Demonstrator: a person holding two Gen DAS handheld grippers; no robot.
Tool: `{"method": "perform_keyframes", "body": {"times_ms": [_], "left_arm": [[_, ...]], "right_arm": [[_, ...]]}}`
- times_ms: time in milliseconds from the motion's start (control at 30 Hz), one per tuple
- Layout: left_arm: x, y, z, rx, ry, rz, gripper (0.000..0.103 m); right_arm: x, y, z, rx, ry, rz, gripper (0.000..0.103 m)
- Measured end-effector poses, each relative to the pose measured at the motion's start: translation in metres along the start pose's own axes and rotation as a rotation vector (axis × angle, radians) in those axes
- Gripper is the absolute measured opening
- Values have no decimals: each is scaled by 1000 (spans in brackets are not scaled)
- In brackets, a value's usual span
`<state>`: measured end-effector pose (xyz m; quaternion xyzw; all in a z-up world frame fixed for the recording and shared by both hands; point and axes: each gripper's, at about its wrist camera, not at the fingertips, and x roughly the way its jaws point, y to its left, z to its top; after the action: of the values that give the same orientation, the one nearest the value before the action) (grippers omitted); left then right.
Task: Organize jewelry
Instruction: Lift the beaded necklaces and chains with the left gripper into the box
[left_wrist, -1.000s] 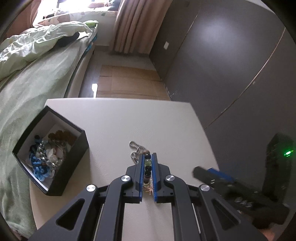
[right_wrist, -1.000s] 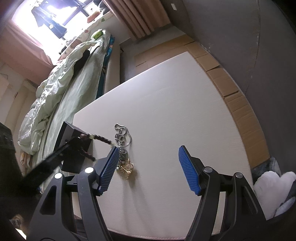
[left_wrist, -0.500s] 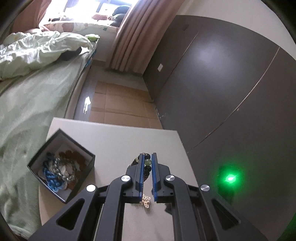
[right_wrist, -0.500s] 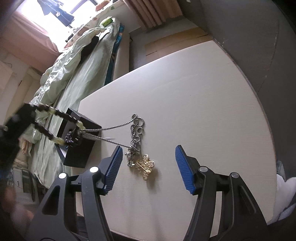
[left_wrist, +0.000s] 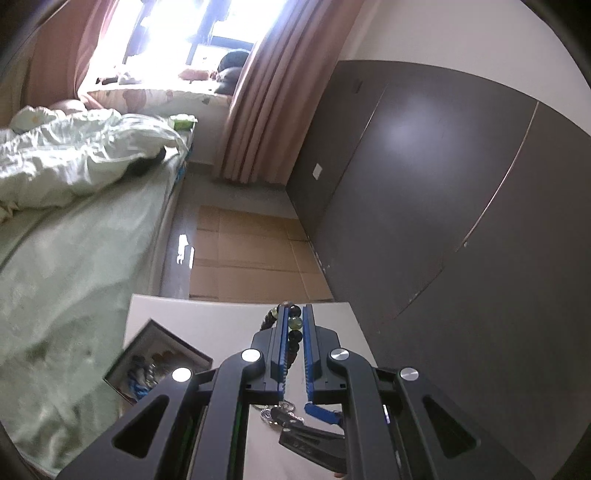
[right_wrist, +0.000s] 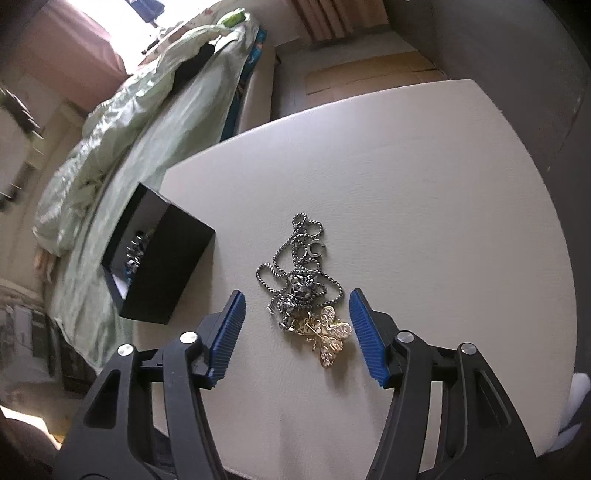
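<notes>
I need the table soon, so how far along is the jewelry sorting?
Partly done. The black box already holds several pieces. In hand: the left gripper is shut on a beaded bracelet, not yet in the box. Left: a silver chain necklace and a gold butterfly brooch lie on the table; the right gripper is closing with them between its jaws, not yet gripping.

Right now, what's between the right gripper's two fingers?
In the right wrist view, the right gripper has its closing jaws either side of the silver chain necklace and gold butterfly brooch, both lying on the table, pads not touching yet.
</notes>
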<state>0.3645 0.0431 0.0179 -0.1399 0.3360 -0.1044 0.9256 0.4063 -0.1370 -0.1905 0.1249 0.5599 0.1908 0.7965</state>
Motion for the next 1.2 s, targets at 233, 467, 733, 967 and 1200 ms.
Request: {"method": "perform_keyframes", "body": {"times_ms": [233, 467, 733, 967, 1200], "left_arm": [[-18, 10, 5, -5, -12, 36, 5], [-29, 31, 0, -37, -4, 69, 5], [-35, 66, -9, -86, 14, 119, 5], [-25, 102, -21, -145, 52, 154, 6], [2, 124, -40, -183, 112, 159, 6]], "right_arm": [[23, 14, -1, -72, 30, -114, 44], [28, 23, -4, -120, 25, -171, 18], [-7, 21, 5, -65, -42, -38, 5], [-35, 31, 10, -72, -97, 21, 5], [-81, 58, 19, -125, -197, 43, 5]]}}
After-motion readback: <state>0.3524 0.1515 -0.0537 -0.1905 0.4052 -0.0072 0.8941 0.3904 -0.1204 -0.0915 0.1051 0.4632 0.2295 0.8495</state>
